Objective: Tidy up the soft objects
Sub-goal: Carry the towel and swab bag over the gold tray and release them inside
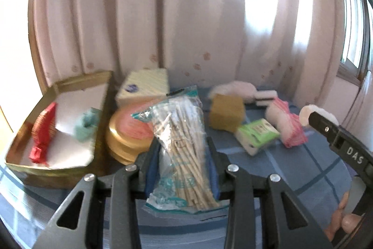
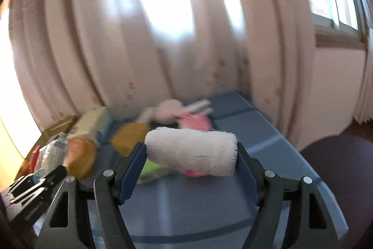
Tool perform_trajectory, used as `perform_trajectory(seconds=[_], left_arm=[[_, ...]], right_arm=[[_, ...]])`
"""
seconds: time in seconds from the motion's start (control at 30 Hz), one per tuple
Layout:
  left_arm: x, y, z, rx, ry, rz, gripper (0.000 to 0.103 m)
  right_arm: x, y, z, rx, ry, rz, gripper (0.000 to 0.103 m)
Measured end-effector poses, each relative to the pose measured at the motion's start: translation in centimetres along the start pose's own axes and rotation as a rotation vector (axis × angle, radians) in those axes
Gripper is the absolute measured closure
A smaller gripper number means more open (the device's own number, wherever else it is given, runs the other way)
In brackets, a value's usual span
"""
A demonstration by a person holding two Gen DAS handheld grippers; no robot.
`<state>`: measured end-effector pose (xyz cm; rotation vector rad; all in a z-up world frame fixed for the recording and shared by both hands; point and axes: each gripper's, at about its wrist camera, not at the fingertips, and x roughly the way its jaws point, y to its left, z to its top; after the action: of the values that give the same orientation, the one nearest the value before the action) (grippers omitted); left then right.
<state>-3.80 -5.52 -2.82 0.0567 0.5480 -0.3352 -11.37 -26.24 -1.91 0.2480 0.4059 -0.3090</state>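
Up off the blue mat, the left gripper pinches a bag of swabs, just beside the gold tray. Rightward, the right gripper clamps a gauze roll endwise; blurred, probably above the mat.

Only "DAS" reads clearly, on the right gripper.

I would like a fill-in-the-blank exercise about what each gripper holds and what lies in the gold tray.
1. The left gripper holds a clear bag of ____.
2. The right gripper holds a white roll of ____.
3. In the gold tray lie a teal thing and a ____ one.

Missing: cotton swabs; gauze; red
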Motion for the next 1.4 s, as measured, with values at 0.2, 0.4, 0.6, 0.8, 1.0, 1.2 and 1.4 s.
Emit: perform_trajectory(seconds=[0.2,0.4,0.6,0.8,1.0,1.2,1.4], left_arm=[[-0.6,4.5,1.1,-0.046,-0.041,0.066,0.068],[-0.8,8.9,1.8,-0.088,-0.064,0.141,0.068],[-1.0,12.5,2.1,-0.123,-0.08,0.192,0.068],[-1.3,15.1,3.3,-0.145,-0.103,0.231,0.068],[-1.4,17.7,5.3,-0.154,-0.124,0.281,0.068],[-0.1,19.9,6.9,-0.154,-0.114,0.327,0.068],[1.9,21.1,8.1,-0.134,-0.072,0.374,0.068]], right_arm=[[0.1,6.4,1.0,-0.078,-0.055,0.086,0.027],[1.4,12.3,0.9,-0.155,-0.076,0.158,0.027],[2.4,16.9,0.8,-0.195,-0.081,0.225,0.027],[2.9,20.7,1.5,-0.223,-0.094,0.277,0.027],[4.6,24.4,2.5,-0.239,-0.082,0.318,0.027],[7.2,27.2,3.1,-0.254,-0.061,0.326,0.027],[9.9,29.3,4.2,-0.257,-0.01,0.326,0.027]])
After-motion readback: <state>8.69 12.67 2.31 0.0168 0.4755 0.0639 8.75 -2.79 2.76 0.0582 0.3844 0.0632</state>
